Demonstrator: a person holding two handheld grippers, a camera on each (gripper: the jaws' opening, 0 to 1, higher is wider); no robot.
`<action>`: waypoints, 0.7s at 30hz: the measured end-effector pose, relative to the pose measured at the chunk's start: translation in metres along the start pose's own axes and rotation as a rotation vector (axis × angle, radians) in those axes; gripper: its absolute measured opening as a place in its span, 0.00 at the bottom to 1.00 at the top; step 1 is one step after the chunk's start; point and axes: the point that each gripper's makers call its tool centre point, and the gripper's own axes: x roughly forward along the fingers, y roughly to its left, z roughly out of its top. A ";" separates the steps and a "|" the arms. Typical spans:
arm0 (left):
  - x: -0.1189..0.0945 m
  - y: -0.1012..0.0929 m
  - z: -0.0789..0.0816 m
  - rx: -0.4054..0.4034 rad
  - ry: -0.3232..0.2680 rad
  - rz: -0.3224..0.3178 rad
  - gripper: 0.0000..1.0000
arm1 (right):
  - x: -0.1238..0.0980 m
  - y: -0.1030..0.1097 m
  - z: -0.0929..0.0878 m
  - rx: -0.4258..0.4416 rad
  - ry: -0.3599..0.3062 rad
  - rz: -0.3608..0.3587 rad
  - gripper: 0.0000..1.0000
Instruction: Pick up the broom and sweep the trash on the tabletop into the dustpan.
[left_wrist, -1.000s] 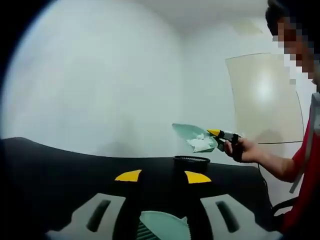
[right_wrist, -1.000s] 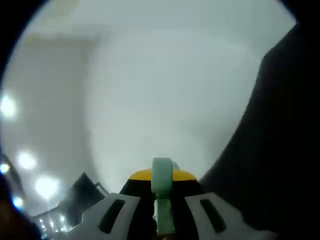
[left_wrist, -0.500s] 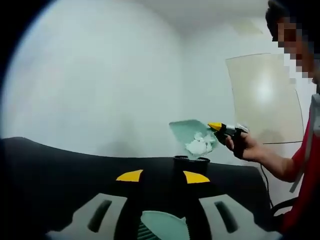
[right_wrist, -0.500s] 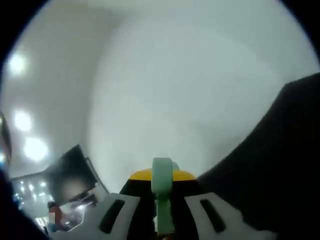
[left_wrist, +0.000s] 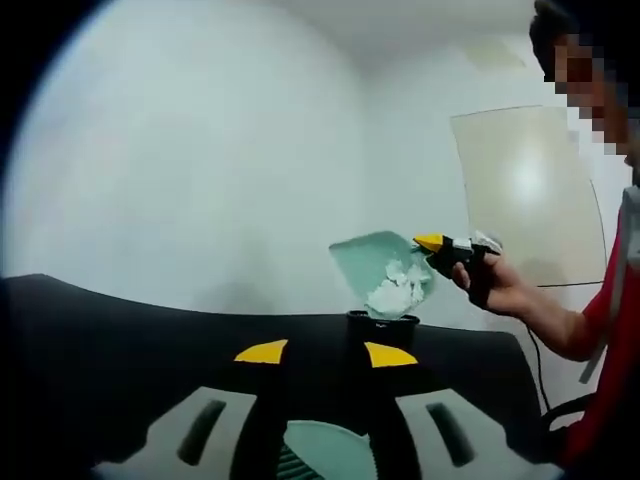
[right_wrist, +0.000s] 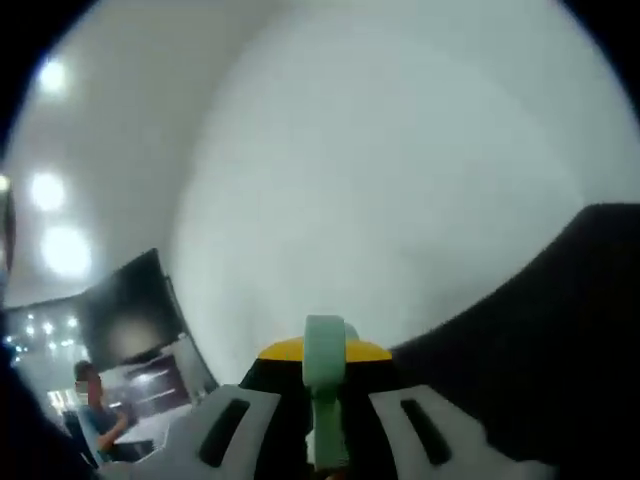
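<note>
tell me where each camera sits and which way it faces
Left gripper view: rides the left hand-held gripper above the black tabletop, facing the wall; shows the person's hand tipping a green dustpan of white trash over a black bin.
Right gripper view: rides the right hand-held gripper, tilted towards wall and ceiling lights.
Shared: the dustpan, whose handle the right jaws clamp.

- dustpan (left_wrist: 372, 262): smooth mint-green plastic, slight sheen.
- trash (left_wrist: 397, 292): crumpled white paper, matt and rough.
- tabletop (left_wrist: 120, 340): black, matt, even.
- small bin (left_wrist: 383, 323) under the dustpan: black, looks ribbed plastic.
- broom (left_wrist: 325, 449): mint-green plastic, smooth.
- fingers (left_wrist: 195, 431): pale grey matt plastic, yellow tips.
- wall (left_wrist: 200, 160): white, matt, smooth.
</note>
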 end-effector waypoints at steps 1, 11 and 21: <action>0.000 0.000 0.000 0.001 0.002 -0.001 0.25 | 0.001 0.001 -0.001 -0.007 0.007 -0.002 0.11; 0.000 0.000 0.000 -0.004 -0.004 -0.002 0.24 | 0.007 0.004 -0.007 -0.030 0.058 -0.002 0.11; 0.000 -0.001 0.000 -0.002 -0.002 -0.003 0.24 | 0.010 0.012 -0.006 -0.077 0.071 0.005 0.12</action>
